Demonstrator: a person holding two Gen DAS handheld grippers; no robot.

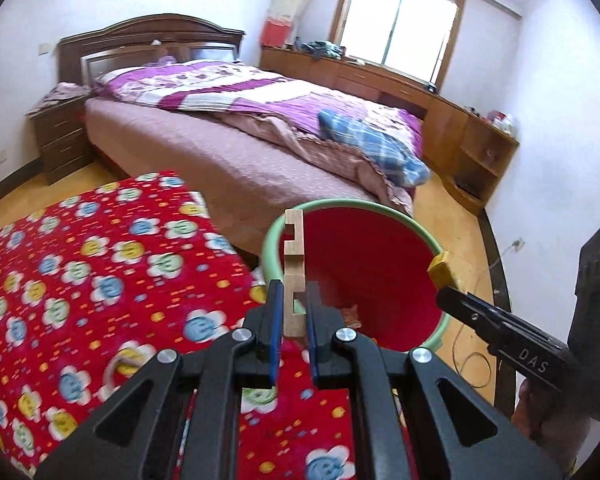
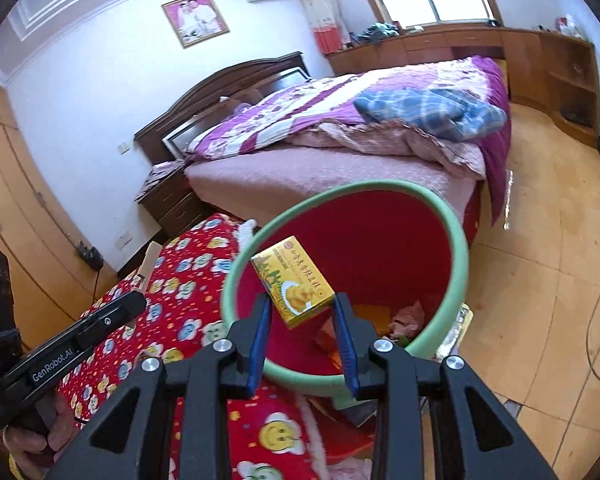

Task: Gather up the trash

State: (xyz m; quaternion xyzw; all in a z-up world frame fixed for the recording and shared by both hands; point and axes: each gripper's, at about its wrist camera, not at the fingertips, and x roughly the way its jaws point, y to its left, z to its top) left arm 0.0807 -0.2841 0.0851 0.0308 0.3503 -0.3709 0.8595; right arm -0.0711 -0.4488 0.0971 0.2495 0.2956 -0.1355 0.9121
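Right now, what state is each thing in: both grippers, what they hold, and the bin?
Left gripper: shut on the wooden piece, held upright.
Right gripper: shut on the yellow box, held tilted.
Bin: open, no lid, some trash already inside.

Pale bare-wood notched strip (image 1: pixel 293 276), matt, glossy printed yellow card box (image 2: pixel 293 286), smooth plastic bin (image 2: pixel 458 240) with red liner, fuzzy red flower-print cloth (image 1: pixel 100 264), matt black plastic gripper fingers (image 1: pixel 275 312), blue pads.
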